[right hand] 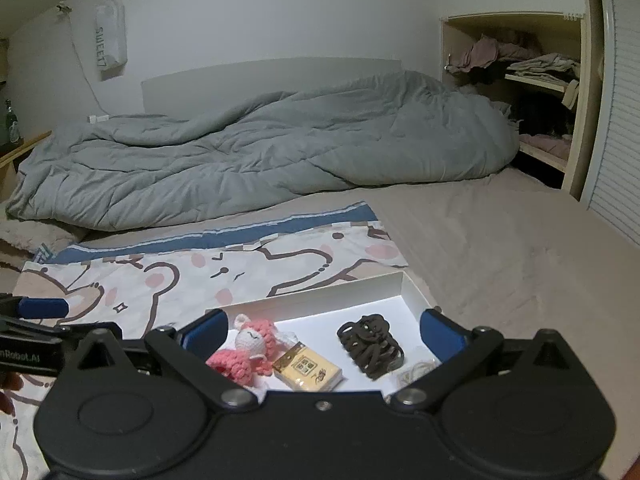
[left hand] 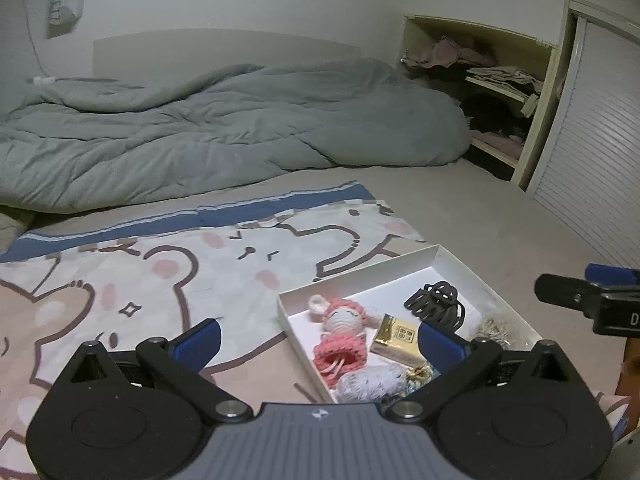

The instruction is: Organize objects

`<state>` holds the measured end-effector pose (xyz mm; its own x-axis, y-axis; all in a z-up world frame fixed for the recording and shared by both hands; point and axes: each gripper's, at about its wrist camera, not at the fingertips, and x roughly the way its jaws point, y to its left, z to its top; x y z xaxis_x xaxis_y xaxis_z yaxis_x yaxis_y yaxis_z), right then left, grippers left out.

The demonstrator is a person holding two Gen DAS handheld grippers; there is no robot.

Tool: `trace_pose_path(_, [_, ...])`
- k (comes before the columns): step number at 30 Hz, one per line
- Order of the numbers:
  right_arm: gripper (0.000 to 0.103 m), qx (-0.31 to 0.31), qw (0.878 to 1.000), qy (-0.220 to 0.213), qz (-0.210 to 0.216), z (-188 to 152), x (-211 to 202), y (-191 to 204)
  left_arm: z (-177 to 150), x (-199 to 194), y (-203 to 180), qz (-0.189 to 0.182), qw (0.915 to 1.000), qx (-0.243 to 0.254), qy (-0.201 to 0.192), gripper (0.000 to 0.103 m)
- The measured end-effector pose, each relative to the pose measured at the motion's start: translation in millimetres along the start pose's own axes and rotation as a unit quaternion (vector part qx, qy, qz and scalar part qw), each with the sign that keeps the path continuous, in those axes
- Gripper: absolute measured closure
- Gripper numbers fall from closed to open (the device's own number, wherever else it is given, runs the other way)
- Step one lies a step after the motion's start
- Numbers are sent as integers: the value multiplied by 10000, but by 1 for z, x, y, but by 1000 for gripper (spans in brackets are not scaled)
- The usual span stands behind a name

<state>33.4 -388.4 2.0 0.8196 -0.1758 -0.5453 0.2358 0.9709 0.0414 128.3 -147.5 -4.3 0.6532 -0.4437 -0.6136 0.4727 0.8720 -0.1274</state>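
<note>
A shallow white box [left hand: 362, 271] [right hand: 316, 288] lies on a cartoon bear cloth [left hand: 140, 280] [right hand: 132, 280] on the bed. In it lie a pink crocheted doll [left hand: 340, 336] [right hand: 250, 350], a gold packet [left hand: 398, 338] [right hand: 308, 370], a black hair claw [left hand: 436, 300] [right hand: 370, 344], a grey knitted piece [left hand: 372, 382] and beige string [left hand: 494, 330] [right hand: 418, 370]. My left gripper [left hand: 320, 334] is open and empty, its right finger over the box. My right gripper [right hand: 322, 330] is open and empty, straddling the box.
A rumpled grey duvet [left hand: 200, 128] [right hand: 260, 148] covers the back of the bed. An open shelf unit [left hand: 508, 92] [right hand: 532, 80] with clothes and a ribbed sliding door [left hand: 592, 160] stand at the right. The right gripper's finger [left hand: 588, 300] shows at the right edge.
</note>
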Motion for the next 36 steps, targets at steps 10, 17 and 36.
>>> trace_pose_path(10, [0,-88,9998,127,-120,-21,-21,8,-15,-27,5,301,9995,-68,-87,0])
trace_pose_path(17, [0,-57,9996,176,-202,-33,-31,8,-31,-33,7,508,9987,15,-61,0])
trace_pose_path(36, [0,-10,9982,471,-364,-55,-30,15,-41,-32,8,809,9965,48,194,0])
